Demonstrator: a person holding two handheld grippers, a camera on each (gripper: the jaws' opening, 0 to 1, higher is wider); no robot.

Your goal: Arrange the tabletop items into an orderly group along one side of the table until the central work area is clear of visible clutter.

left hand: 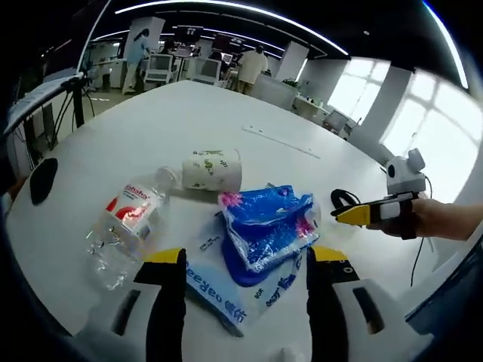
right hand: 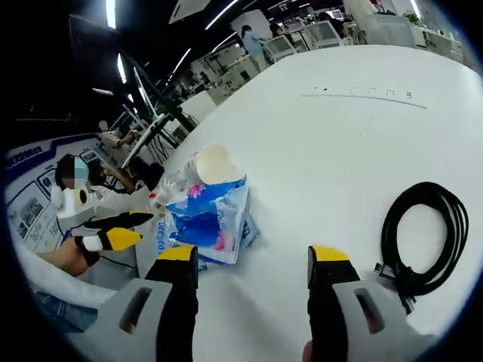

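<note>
The left gripper (left hand: pixel 245 283) is being held open and empty, jaws parted wide, low over the white table (left hand: pixel 151 128). Just ahead of its tips, between them and slightly beyond, a blue plastic bag (left hand: pixel 268 222) is being seen lying on a flat white packet with blue lettering (left hand: pixel 226 294), whose long axis is running across the jaws from left tip toward right. To the left of the jaws, one clear water bottle (left hand: pixel 124 226) is lying on its side, its cap end pointing away. Beyond the bag, one paper cup (left hand: pixel 213 170) is lying tipped over.

The right gripper (right hand: pixel 253 283) is likewise being held open, nothing between its jaws. From it, the same bag (right hand: pixel 207 219) is lying ahead and to the left, with the cup (right hand: pixel 213 164) just beyond; one coiled black cable (right hand: pixel 423 234) is lying to the right, close beside the right jaw.

Counted: one bag, one packet, one bottle, one cup, one cable. The left gripper is judged nearer the heap; the cable is better placed for the right.
</note>
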